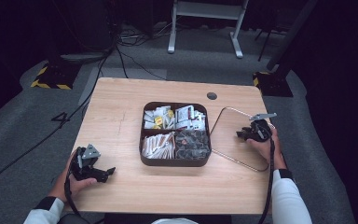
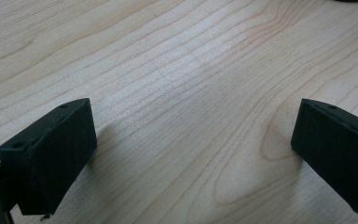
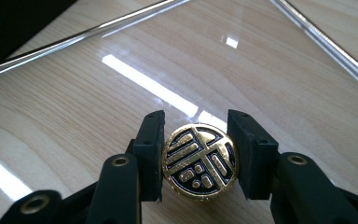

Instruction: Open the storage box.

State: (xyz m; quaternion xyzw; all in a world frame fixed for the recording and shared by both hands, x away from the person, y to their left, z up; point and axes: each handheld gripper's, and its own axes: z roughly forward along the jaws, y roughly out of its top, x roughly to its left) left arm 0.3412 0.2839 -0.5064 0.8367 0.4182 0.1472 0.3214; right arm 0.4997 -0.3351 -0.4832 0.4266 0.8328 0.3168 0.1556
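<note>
the right tongs [image 3: 196, 161] grip a round black and gold disc [image 3: 199, 161], with one jaw pressed against each side of it. the disc hangs just above a clear lid [image 3: 121, 116] that lies flat on the wooden bench [image 1: 116, 107], to the right of a dark tray [image 1: 175, 162]. the tray has four compartments: white and yellow packets at the back, pale sticks front left, and dark round pieces front right. the left tongs [image 2: 193, 154] rest low over the bare bench near its front left corner, with their jaws wide apart and nothing between them. a hand [image 1: 77, 184] holds them there.
</note>
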